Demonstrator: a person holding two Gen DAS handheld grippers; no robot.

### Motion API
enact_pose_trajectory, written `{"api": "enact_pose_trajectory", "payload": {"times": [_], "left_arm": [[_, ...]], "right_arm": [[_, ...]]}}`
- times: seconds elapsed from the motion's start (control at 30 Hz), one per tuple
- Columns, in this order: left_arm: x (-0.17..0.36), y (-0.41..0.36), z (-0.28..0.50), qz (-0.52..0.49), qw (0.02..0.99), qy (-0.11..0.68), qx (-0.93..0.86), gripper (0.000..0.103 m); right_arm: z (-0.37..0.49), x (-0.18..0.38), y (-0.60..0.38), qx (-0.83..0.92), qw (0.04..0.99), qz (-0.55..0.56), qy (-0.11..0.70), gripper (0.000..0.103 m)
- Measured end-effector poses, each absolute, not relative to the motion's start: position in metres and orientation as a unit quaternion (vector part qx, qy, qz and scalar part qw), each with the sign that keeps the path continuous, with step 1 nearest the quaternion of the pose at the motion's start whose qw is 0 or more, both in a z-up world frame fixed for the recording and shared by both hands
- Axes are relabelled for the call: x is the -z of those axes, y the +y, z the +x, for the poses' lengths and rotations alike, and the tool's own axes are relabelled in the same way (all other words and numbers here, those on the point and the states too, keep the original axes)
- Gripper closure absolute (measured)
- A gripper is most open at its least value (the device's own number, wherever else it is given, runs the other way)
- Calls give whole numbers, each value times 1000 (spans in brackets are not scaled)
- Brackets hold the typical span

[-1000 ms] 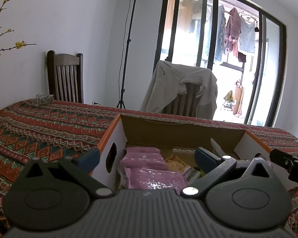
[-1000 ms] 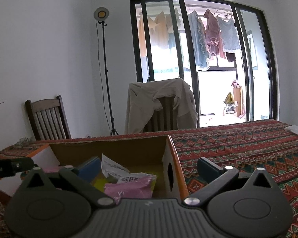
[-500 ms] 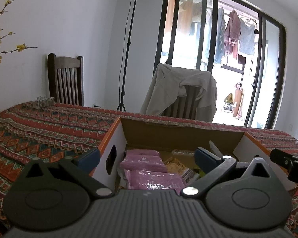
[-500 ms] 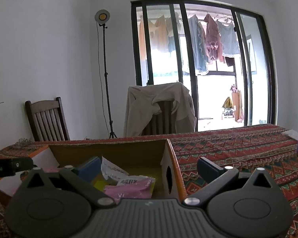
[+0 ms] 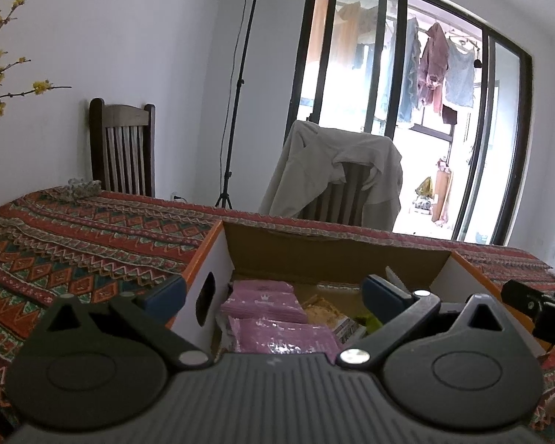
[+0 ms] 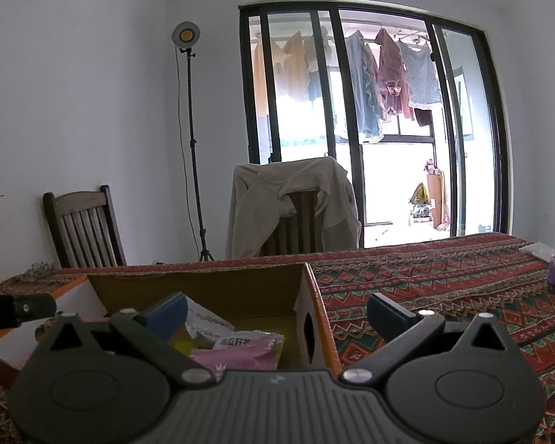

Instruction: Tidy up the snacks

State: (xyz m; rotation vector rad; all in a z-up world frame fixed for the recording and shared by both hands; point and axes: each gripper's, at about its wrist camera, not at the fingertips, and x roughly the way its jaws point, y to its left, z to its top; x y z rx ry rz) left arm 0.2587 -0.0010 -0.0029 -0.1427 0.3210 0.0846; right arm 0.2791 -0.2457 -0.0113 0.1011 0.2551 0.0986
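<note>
Both tongs, left [image 5: 273, 292] and right [image 6: 277, 307], wide apart (empty) astride box [image 5: 336, 259] walls

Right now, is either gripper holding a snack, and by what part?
Nothing is held. The left gripper and right gripper are both open over the cardboard box.

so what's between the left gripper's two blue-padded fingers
In the left wrist view, the left gripper straddles the cardboard box's white side wall, with pink snack packets inside.

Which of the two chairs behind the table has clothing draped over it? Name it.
The chair in front of the glass door, with a beige jacket draped over its backrest. The other chair, by the white wall, is bare dark wood with its slats showing.
</note>
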Motion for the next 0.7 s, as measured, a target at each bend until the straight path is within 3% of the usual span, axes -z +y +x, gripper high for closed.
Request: {"api": "enact_pose_trajectory", "payload": {"times": [0.23,0.37,0.7], "left_arm": [[-20,4,246,-100,982,155,-41,0],[-30,5,225,-66,986,148,-43,0],[0,29,173,-16,974,201,-106,0]], "right_arm": [[274,-8,-254,-45,988,61,137,0],[253,-21,-258,-56,990,31,123,0],[216,0,-288,-11,985,-8,171,0]]}}
